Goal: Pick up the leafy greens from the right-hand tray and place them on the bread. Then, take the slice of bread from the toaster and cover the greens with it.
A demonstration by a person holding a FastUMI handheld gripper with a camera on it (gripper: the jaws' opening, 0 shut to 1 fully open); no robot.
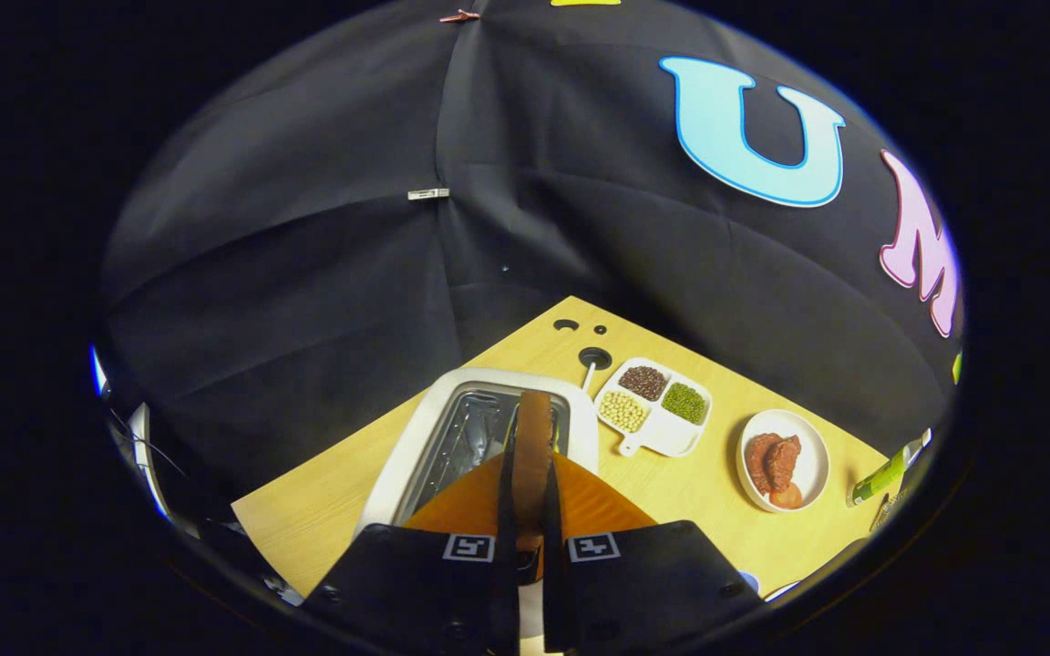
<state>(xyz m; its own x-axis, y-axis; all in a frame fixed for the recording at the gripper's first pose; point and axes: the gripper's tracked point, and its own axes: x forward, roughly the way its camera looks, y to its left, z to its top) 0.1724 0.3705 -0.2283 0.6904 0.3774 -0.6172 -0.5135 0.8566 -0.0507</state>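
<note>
My gripper (pixel 530 483) is shut on a brown slice of bread (pixel 532 433), seen edge-on and standing upright between the two fingers. The slice reaches past the fingertips and hangs over the open top of the white toaster (pixel 416 446). The toaster's metal slot (pixel 466 437) shows just left of the slice. The toaster stands on the pale wooden table (pixel 315 515), directly ahead of and below the fingers. Whether the slice still touches the slot is hidden by the fingers.
To the right of the toaster lie a white three-part dish (pixel 657 410) of beans and grains and a round white plate (pixel 785 460) with reddish-brown food. A green bottle-like object (pixel 885 474) lies further right. A cable passes through a hole (pixel 594 357) in the table behind the toaster.
</note>
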